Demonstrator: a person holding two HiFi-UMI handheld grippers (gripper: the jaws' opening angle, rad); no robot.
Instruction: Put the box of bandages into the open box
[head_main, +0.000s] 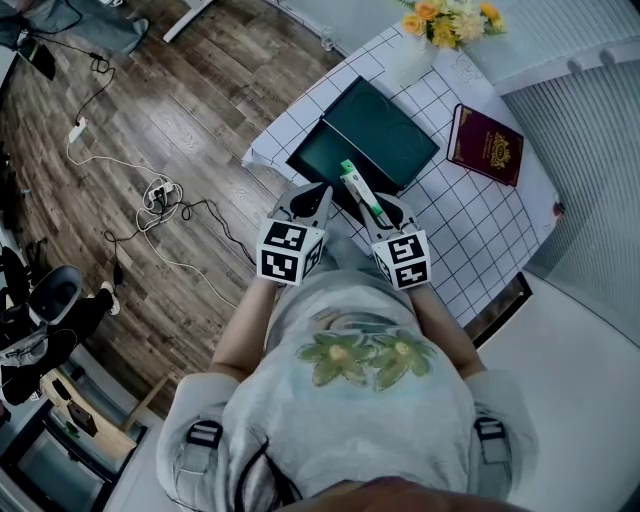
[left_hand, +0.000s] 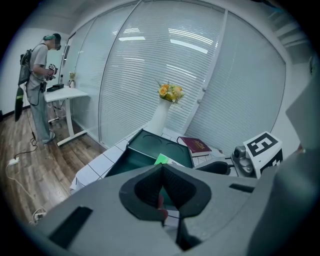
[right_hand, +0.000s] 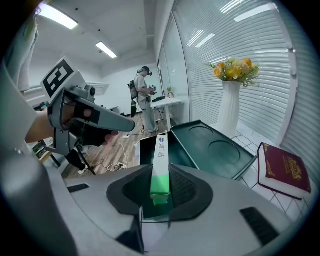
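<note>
Wood-plank floor (head_main: 150, 110) across upper left of head view; white grid-patterned tablecloth (head_main: 470, 230) at upper right. On cloth, at top centre, dark green open box (head_main: 325, 160), lid lying flat just right of it. Right gripper (right_hand: 160, 185) at centre, held roughly level, pointed at that box, clamped on long green-and-white box of bandages (right_hand: 161, 165) jutting forward, far end overlapping the open box's near edge. Left gripper (left_hand: 161, 167) alongside, just left of centre, jaws pressed together, nothing between.
</note>
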